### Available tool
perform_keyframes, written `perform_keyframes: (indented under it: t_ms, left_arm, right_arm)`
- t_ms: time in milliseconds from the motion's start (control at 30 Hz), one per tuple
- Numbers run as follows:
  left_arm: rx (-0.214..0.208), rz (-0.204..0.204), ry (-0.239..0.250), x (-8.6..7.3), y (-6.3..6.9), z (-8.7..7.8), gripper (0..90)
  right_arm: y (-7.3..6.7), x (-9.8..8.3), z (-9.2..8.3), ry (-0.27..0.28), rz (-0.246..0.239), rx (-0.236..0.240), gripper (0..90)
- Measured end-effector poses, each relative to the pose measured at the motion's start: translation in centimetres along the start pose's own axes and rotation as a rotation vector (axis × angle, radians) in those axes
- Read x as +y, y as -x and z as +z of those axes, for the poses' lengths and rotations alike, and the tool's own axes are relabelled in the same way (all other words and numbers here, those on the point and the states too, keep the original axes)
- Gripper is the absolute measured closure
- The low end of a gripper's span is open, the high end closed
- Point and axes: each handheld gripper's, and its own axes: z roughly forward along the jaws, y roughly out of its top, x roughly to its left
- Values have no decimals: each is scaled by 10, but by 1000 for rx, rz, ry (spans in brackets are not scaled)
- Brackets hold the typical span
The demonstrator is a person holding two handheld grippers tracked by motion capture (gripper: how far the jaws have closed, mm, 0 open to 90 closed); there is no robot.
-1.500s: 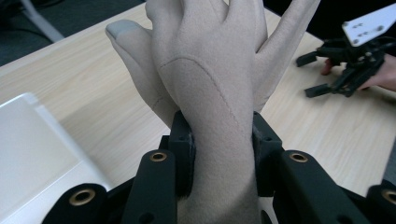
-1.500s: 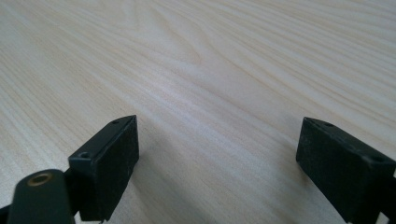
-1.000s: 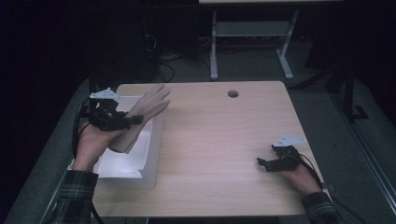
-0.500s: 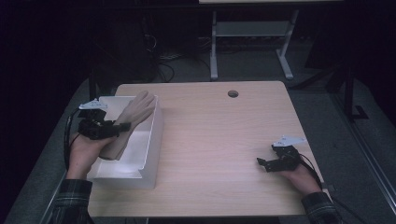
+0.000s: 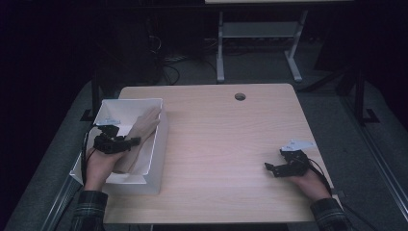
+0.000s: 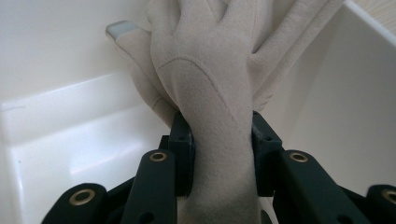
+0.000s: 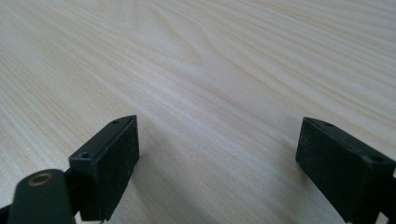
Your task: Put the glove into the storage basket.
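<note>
A beige glove (image 5: 140, 131) (image 6: 210, 93) lies partly inside the white bin (image 5: 159, 144) at the table's left edge. My left gripper (image 5: 129, 142) (image 6: 222, 140) is down inside the bin and shut on the glove's cuff, with both pads pressed against the fabric. The glove's fingers point toward the bin's far wall (image 6: 56, 42), and one fingertip has a grey patch. At the right front of the table my right gripper (image 5: 270, 168) (image 7: 217, 154) rests low over the bare wood, jaws wide open with nothing between them.
The wooden table (image 5: 231, 144) has a round cable hole (image 5: 240, 96) near its far edge. A white label (image 5: 112, 120) lies in the bin's far corner. Behind the table stand a metal rack frame (image 5: 260, 33) and cables on a dark floor.
My left hand has come down and back toward the table's left edge, carrying the glove from above the bin's rim into the bin. The right gripper has stayed put.
</note>
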Motion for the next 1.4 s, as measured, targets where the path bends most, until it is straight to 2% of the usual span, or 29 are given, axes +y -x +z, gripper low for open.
perform_keyframes:
  t_ms: [233,367,533,600,667,767,867,967,1133,1200,1300,1400]
  left_arm:
    - [38,-3,-11,-10,-4,9,679]
    - [62,14,-23,-12,-3,15,677]
    - [66,12,-39,-15,-3,21,676]
    - [76,26,-45,-15,-3,22,673]
    - [73,17,-52,-16,-3,24,662]
    - [100,35,-81,-16,-3,27,596]
    - [118,49,-84,-16,-2,28,523]
    - [119,33,-82,-16,-3,29,428]
    - [131,32,-72,-16,-3,29,374]
    - [140,32,-67,-16,-3,29,319]
    - [121,36,-55,-16,-3,28,243]
    - [112,33,-45,-15,-3,27,211]
  right_arm:
    - [0,0,0,1,4,1,129]
    - [0,0,0,0,1,-2,130]
    - [0,0,0,4,-4,-4,131]
    - [0,0,0,3,-3,-4,131]
    - [0,0,0,4,-5,-3,131]
    - [0,0,0,3,-2,-3,131]
    - [0,0,0,3,-2,-3,131]
    - [0,0,0,3,-2,-3,131]
    - [0,0,0,3,-3,-3,131]
    - [0,0,0,3,-4,-4,131]
    - [0,0,0,3,-2,-4,131]
    - [0,0,0,4,-4,-4,131]
